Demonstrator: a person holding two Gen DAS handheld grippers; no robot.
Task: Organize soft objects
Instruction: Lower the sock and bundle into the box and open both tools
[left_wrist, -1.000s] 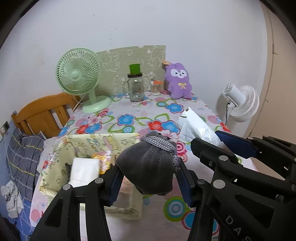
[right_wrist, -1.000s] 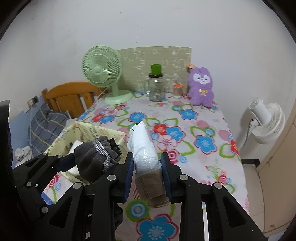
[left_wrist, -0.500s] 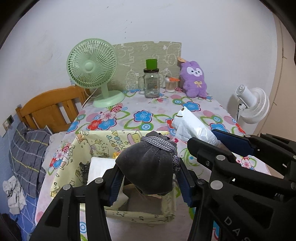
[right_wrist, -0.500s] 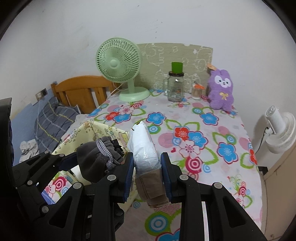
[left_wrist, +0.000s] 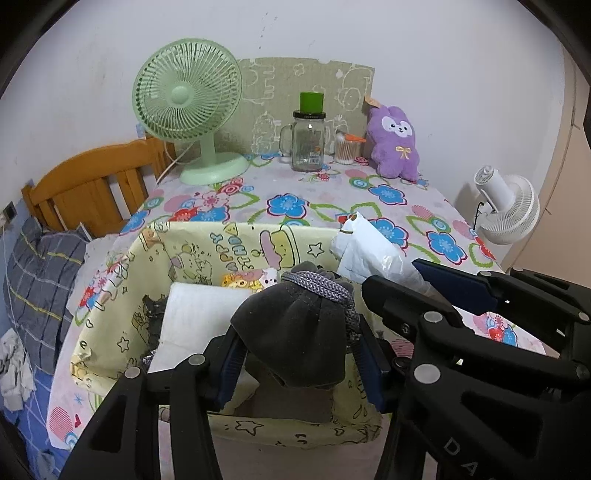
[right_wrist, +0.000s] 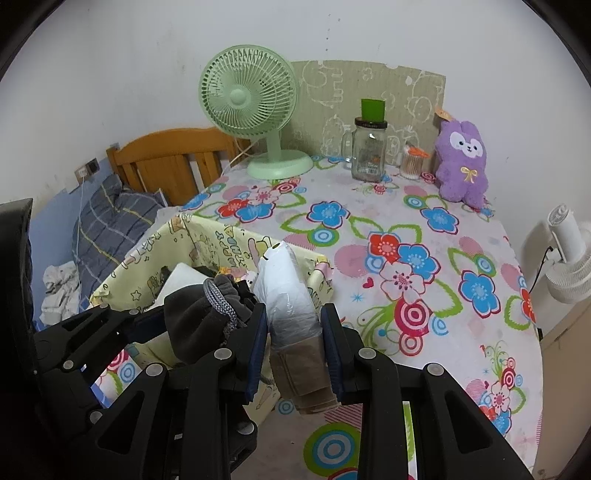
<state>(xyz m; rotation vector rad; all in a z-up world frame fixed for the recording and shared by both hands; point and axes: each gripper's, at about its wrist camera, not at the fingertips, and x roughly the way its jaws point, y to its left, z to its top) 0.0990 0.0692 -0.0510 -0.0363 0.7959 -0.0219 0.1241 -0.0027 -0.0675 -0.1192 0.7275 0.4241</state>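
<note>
My left gripper (left_wrist: 299, 354) hangs over a yellow cartoon-print fabric basket (left_wrist: 207, 243). A dark grey fleece bundle (left_wrist: 291, 332) with a grey cord sits between its blue pads. The jaws are opening, and the pads still touch the bundle. My right gripper (right_wrist: 295, 332) is shut on a white plastic-wrapped packet (right_wrist: 284, 291) with a brown folded part below. It hovers at the basket's right rim (right_wrist: 317, 266). A white folded item (left_wrist: 199, 317) lies inside the basket. A purple plush (left_wrist: 395, 144) stands at the table's back right.
At the back of the flowered tablecloth (right_wrist: 424, 229) stand a green fan (left_wrist: 186, 96), a glass jar (left_wrist: 308, 140) with a green lid and a small swab pot (left_wrist: 347, 147). A white fan (left_wrist: 506, 206) stands off the right edge. A wooden headboard (left_wrist: 85, 184) and plaid pillow (left_wrist: 40, 273) lie left.
Both grippers have moved left and slightly down with their loads. The left one has come from beside the basket to over it. The left jaws stand a little wider.
</note>
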